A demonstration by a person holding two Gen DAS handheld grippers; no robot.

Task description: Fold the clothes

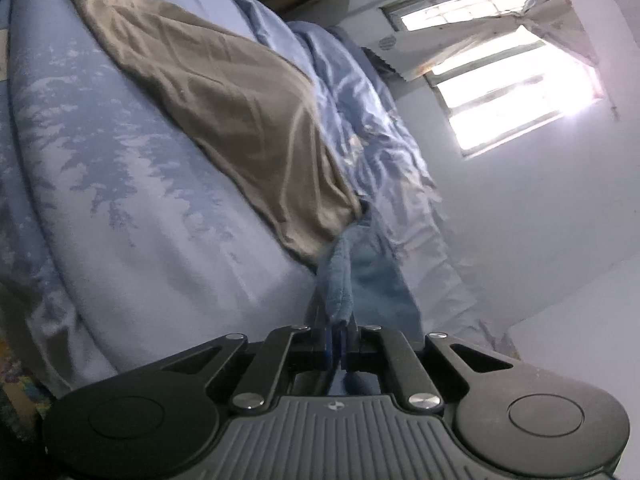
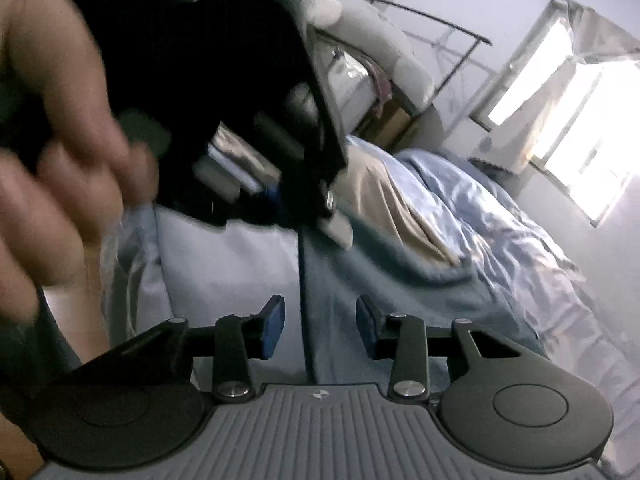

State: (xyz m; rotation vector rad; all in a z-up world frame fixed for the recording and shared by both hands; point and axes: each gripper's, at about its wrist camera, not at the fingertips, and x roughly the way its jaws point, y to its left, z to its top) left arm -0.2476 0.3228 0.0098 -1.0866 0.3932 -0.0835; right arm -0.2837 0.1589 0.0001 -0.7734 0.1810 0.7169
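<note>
We count two grippers, two garments, one bed and one window. Low in the left wrist view, the left gripper (image 1: 335,320) has its jaws pinched tight on a bunched fold of the blue garment (image 1: 340,276), which rises from the pads toward the middle of the frame. Low in the right wrist view, the right gripper (image 2: 320,326) has its jaws parted, and an edge of the same blue garment (image 2: 360,280) runs through the gap without either pad pressing on it. The tan garment (image 1: 224,112) lies spread across the upper left and centre of the left view, its lower corner touching the blue one. Both rest on the bed (image 1: 132,200), covered by a pale blue sheet printed with a darker tree pattern; a crumpled blue blanket (image 1: 360,120) lies along its far side. A hand (image 2: 60,152), blurred, fills the left of the right view around the other gripper. A bright window (image 1: 516,104) sits at the upper right in a white wall (image 1: 540,220).
</note>
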